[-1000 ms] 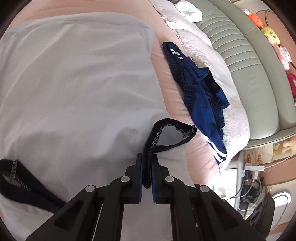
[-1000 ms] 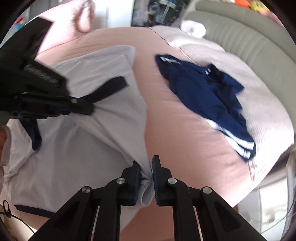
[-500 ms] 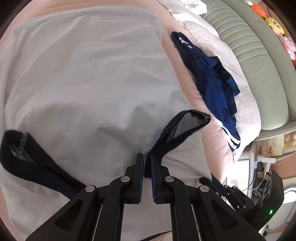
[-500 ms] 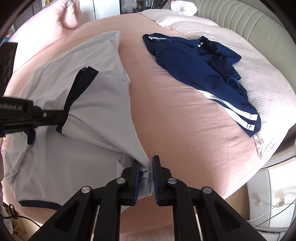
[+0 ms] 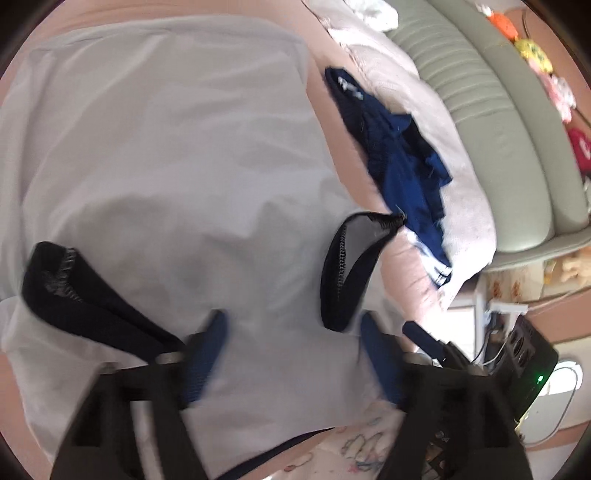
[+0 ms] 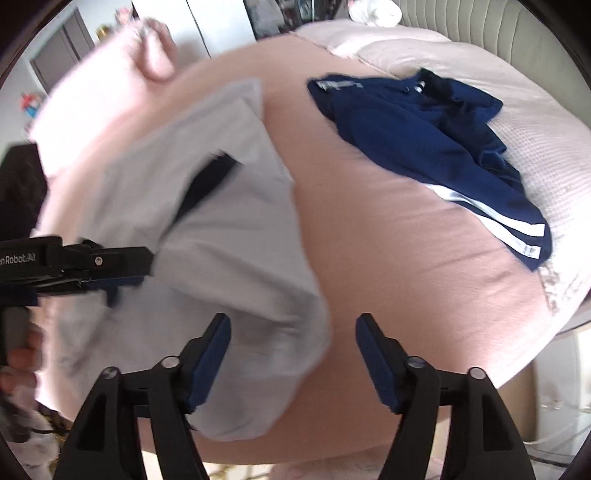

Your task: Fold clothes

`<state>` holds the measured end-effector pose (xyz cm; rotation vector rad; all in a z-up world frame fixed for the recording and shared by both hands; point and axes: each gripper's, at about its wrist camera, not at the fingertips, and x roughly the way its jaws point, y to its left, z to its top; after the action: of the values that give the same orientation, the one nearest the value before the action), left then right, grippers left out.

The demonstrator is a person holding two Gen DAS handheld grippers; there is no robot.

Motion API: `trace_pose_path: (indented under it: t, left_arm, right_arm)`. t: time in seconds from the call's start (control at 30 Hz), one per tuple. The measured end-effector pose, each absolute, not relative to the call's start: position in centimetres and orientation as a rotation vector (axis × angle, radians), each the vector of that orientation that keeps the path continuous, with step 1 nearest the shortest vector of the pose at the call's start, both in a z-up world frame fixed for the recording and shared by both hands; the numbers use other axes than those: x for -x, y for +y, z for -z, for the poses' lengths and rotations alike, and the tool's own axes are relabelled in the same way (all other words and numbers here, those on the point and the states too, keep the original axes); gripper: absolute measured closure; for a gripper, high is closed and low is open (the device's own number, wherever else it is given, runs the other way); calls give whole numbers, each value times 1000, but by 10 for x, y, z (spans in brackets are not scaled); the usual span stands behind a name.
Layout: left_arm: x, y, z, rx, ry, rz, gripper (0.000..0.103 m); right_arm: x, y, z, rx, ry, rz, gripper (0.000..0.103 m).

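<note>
left gripper [image 5: 293, 332] angled down over white shirt [image 5: 166, 155], jaws opening, navy sleeve cuff [image 5: 347, 273] loose between them, right gripper [image 6: 293, 334] likewise opening above shirt's folded edge, pink bed [image 6: 388, 258] beneath

Setting: a home bedroom. Work surface is a bed [image 6: 388, 258] with a pink fitted sheet. A padded, ribbed grey-green headboard [image 5: 491, 110] runs along the far right side, with a pale quilted cover [image 6: 535, 140] bunched against it. Soft toys [image 5: 532, 55] in orange, yellow and pink sit in a row above the headboard. A pink pillow [image 6: 99, 92] lies at the far left corner. Clothes are spread on the sheet: a white shirt with dark trim [image 5: 166, 147] and a navy garment with white stripes [image 6: 443, 147]. Past the bed's right edge, a cluttered bedside area with cables [image 5: 495, 332]. White cupboard doors [image 6: 207, 22] are visible at far left.
</note>
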<state>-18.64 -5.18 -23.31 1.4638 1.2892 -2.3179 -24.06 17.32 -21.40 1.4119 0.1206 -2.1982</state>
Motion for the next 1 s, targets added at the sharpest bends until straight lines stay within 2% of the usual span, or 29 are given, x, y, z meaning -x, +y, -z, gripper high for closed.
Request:
trace_pose_path:
  t: [0.13, 0.4, 0.5, 0.73, 0.8, 1.0]
  left_arm:
    - [180, -59, 222, -1426, 1316, 2328, 25]
    - [190, -48, 200, -1407, 1066, 2419, 25]
    - [201, -43, 197, -1409, 1041, 2428, 25]
    - [222, -34, 196, -1423, 945, 2440, 25]
    - [227, -31, 197, -1433, 913, 2443, 25]
    - [237, -27, 204, -1449, 835, 2422, 25]
  right_arm:
    - [237, 181, 203, -1336, -18, 2108, 27]
    - [262, 203, 186, -1332, -220, 2131, 27]
    - [283, 202, 172, -1337, -139, 2228, 27]
    - [304, 149, 136, -1309, 300, 2173, 27]
    - [314, 141, 138, -1329, 306, 2163, 27]
    - [336, 150, 181, -1494, -2, 2057, 27]
